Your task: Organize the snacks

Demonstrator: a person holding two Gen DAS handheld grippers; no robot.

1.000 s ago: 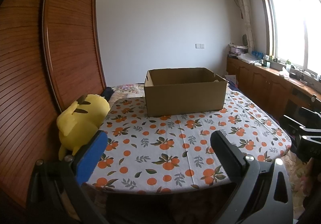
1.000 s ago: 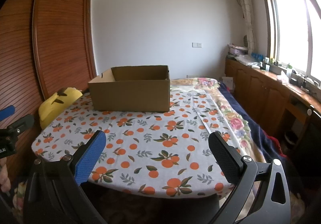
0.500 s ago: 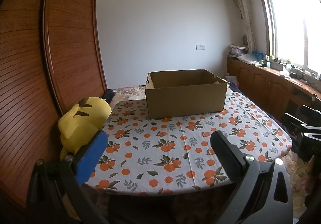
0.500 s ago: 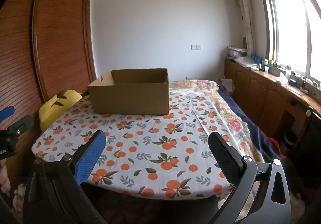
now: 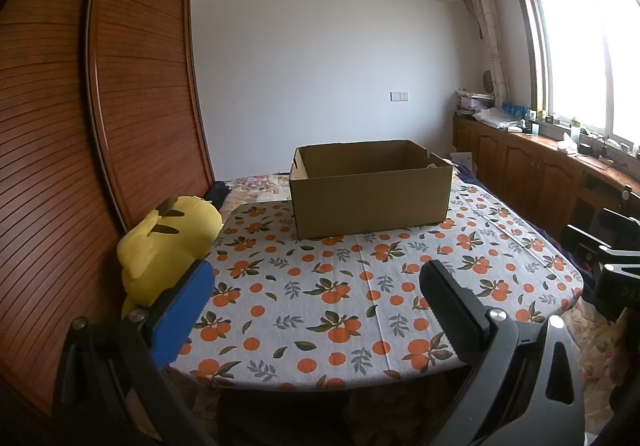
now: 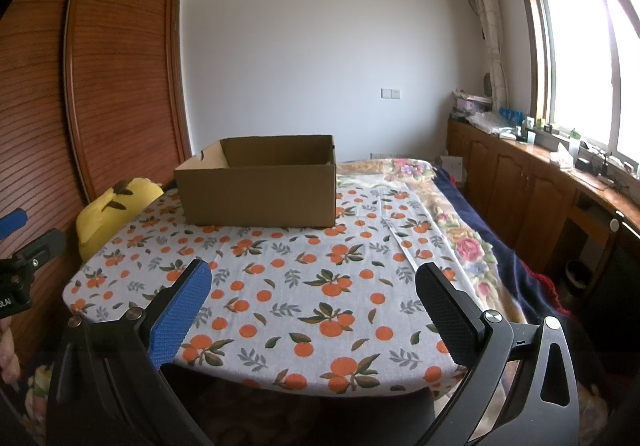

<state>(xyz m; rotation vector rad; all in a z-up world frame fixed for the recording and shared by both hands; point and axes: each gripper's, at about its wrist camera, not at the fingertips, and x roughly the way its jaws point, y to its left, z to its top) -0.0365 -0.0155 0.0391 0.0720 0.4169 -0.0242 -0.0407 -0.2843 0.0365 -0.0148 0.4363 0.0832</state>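
The plain brown cardboard box (image 5: 370, 190) stands open-topped and upright on the far part of the worktop (image 5: 360, 302), which wears a grey cloth printed with oranges; whether the box holds anything cannot be told. A yellow plush toy (image 5: 168, 246) leans at the worktop's edge, left of the box. Nearer than the box, the left claw (image 5: 316, 302) and right claw (image 6: 312, 298) each gape wide, gripping nothing, short of the worktop's near edge.
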